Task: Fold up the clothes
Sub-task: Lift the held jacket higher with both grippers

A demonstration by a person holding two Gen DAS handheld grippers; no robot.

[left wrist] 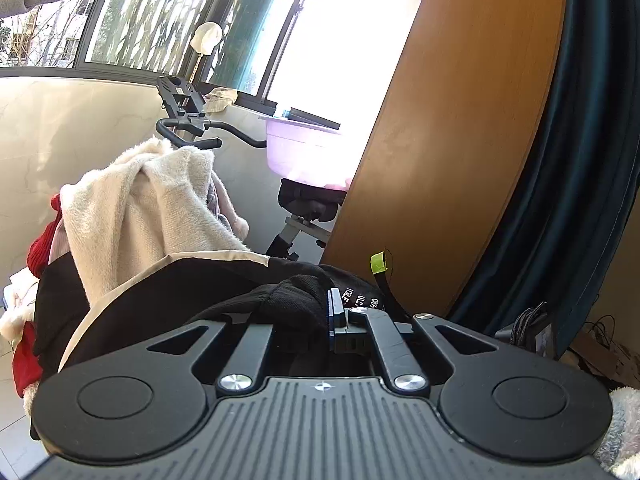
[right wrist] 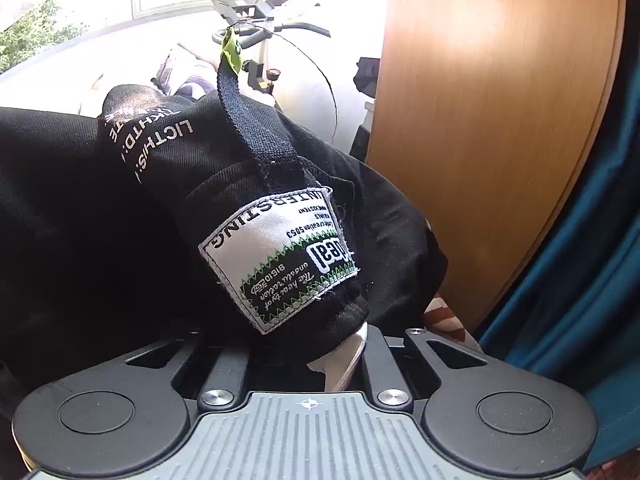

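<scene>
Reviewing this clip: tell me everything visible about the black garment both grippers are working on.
The black garment looks like soft knit or cotton, bunched and draped rather than flat. White lettering runs along one fold. A white woven label with green zigzag stitching is sewn on, and a black strap ending in a yellow-green tag rises from it. In the left wrist view its fabric is gathered at the left gripper; in the right wrist view it covers the right gripper.

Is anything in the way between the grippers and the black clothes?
No. Both already touch the black garment: its fabric sits bunched in the left gripper, and its labelled end fills the right gripper. Nothing visible lies between.
</scene>
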